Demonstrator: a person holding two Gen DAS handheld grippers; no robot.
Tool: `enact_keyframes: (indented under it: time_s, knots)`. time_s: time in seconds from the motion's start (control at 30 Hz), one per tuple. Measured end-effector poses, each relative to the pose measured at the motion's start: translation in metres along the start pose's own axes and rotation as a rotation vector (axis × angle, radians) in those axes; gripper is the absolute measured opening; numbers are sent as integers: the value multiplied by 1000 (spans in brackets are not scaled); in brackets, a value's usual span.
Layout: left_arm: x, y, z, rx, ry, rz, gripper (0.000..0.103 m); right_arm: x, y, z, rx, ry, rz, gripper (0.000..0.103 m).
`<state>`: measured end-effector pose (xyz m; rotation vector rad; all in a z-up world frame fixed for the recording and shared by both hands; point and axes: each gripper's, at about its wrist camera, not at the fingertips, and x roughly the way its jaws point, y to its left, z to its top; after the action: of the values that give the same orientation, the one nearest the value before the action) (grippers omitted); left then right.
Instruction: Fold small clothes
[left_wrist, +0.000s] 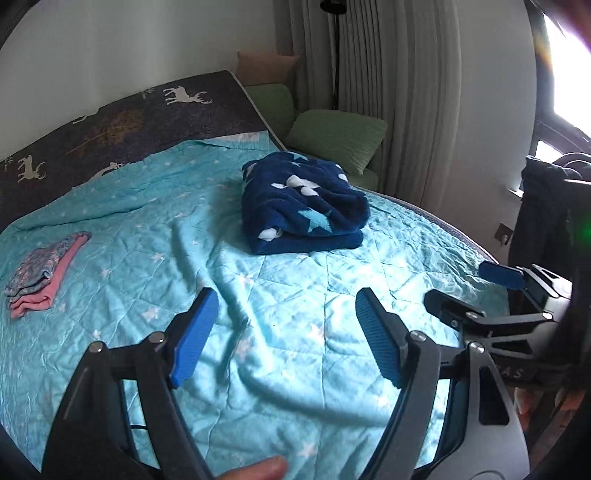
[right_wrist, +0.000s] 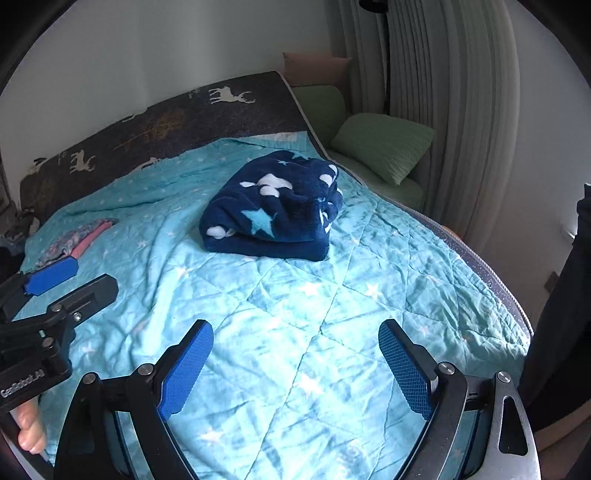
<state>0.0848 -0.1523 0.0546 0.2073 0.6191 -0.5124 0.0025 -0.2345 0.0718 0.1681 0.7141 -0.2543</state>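
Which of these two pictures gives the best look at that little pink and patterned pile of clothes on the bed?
The left wrist view. There the folded pink and patterned clothes lie unobstructed near the left edge, their stacked layers visible. In the right wrist view the pile is smaller, farther off, and partly hidden behind the left gripper.

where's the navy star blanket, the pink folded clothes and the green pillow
navy star blanket (right_wrist: 273, 210), right wrist view, top of the bundle
pink folded clothes (left_wrist: 40, 273), left wrist view, middle of the stack
green pillow (left_wrist: 336, 140), left wrist view, front face
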Motion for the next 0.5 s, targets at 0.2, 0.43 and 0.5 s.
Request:
enact_keyframes:
  time_s: [0.2,0.43,0.5]
  knots:
    - [-15,-1,-12,19,-6,-15,77,-10,9,-7,10,-9,9,92]
    - [-12,4,-19,5,11,-33,77,-13,14,-9,-3,2,-29,92]
    - [-11,5,-20,-2,16,-40,77,-12,15,-8,-5,4,-34,92]
